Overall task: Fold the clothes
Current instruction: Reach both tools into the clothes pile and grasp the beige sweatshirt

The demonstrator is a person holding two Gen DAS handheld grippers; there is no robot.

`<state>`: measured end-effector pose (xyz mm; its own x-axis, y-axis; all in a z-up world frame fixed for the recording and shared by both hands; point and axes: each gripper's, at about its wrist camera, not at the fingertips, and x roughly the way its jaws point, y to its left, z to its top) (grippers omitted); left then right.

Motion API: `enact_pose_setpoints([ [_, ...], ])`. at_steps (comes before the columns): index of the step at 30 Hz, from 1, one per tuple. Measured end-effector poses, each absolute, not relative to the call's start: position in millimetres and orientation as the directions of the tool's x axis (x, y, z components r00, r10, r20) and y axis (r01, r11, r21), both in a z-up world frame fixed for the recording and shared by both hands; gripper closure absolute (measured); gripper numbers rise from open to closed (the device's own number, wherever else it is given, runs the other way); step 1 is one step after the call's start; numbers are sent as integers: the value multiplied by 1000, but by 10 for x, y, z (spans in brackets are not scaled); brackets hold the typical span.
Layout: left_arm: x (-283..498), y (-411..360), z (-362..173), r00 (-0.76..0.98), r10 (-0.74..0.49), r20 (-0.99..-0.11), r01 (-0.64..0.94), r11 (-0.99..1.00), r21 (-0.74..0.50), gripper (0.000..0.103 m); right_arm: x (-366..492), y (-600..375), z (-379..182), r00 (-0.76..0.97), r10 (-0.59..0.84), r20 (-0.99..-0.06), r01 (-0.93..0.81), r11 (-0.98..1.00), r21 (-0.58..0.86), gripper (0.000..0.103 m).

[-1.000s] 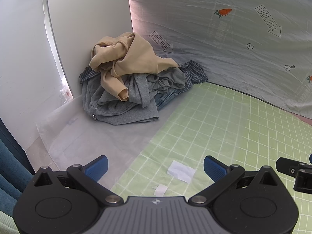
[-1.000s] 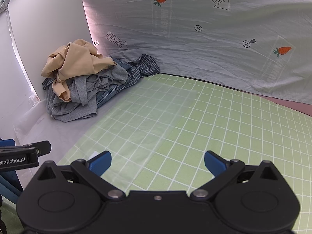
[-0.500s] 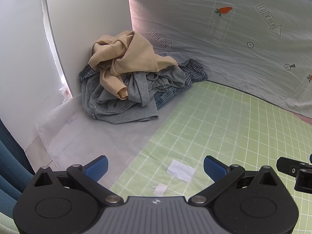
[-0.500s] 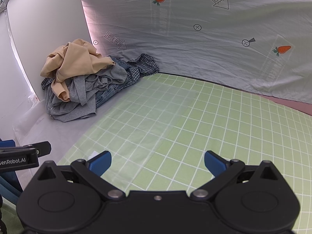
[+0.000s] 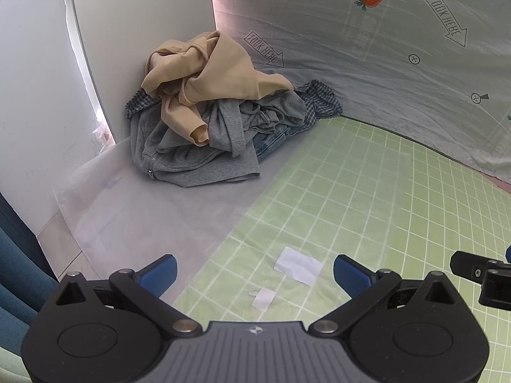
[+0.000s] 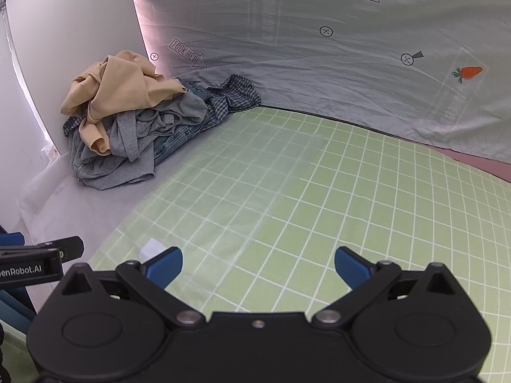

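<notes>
Seemingly, clothes pile (image 5: 210, 118) lies well beyond both grippers' parted fingers (image 5: 158, 274).

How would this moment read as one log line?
left gripper: open, empty | right gripper: open, empty | clothes pile: untouched, far corner | green grid mat: bare

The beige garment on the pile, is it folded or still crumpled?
Crumpled, not folded. The beige garment lies bunched on the grey clothes, one sleeve hanging loose; both grippers are open and away from it.
</notes>
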<state>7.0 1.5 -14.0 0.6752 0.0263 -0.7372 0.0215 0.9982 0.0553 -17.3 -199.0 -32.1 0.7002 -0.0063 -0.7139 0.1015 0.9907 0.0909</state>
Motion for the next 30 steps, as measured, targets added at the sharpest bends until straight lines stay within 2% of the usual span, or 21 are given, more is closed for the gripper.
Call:
enact_pose_setpoints([
  [6, 197, 54, -213, 653, 52, -756, 23, 996, 89, 0, 76, -1963, -403, 677, 8, -736, 74, 994, 79, 0],
  [11, 479, 176, -172, 658, 91, -748, -25, 995, 99, 0, 450, -1817, -480, 668, 47, -743, -15, 999, 50, 0],
  [16, 905, 343, -128, 657, 142, -740, -90, 990, 109, 0, 946, -1580, -502, 698, 56, -714, -100, 995, -20, 0],
  [21, 1432, 588, -141, 652, 186, -735, -173, 980, 95, 0, 1599, -1387, -502, 723, 75, -687, -126, 992, -24, 0],
  [26, 1953, 853, -60, 677, 212, -705, -251, 967, 50, 1, 2276, -1255, -454, 754, 101, -649, -89, 995, 51, 0],
  [30, 2279, 947, 61, 722, 181, -668, -237, 972, 8, 4, 2774, -1129, -399, 777, 130, -616, -85, 991, 102, 0],
])
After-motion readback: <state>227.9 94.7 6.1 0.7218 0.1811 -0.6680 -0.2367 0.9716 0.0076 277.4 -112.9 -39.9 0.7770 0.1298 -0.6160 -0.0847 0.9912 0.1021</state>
